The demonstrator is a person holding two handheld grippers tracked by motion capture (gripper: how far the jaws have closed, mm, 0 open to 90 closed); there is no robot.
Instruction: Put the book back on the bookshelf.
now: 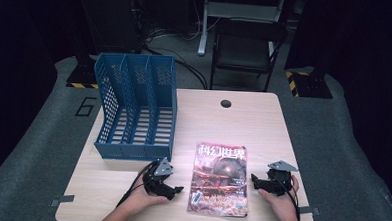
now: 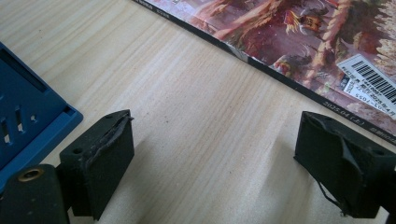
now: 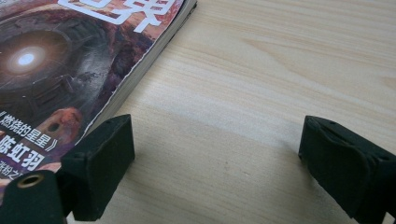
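Both grippers rest low on the pale wooden surface (image 1: 263,118) in the high view, one on each side of a magazine (image 1: 220,179) that lies flat, cover up. Held in the person's left hand, the left gripper (image 1: 179,189) sits just beside the magazine's left edge, pointing toward it. Opposite it, the right gripper (image 1: 253,178) sits just beside the magazine's right edge and points inward as well, so the magazine lies between the two. Beyond the left gripper, a blue file rack (image 1: 136,108) with three slots stands near the surface's left side (its front edge comes close to that gripper).

Seen from the left gripper view, the left gripper (image 2: 212,154) has its jaws spread wide with nothing but bare wood between them. The magazine (image 2: 299,37) runs ahead of it and to its right, spine edge toward the jaws, a barcode label on the cover; the right-hand jaw is near that edge, though I cannot tell whether it touches. A corner of the blue file rack (image 2: 32,116) lies just left of the left-hand jaw.

Seen from the right gripper view, the right gripper (image 3: 217,149) is likewise wide open over bare wood. The magazine (image 3: 70,60) lies ahead and to its left, page edge facing the gap, with the left-hand jaw at that edge.
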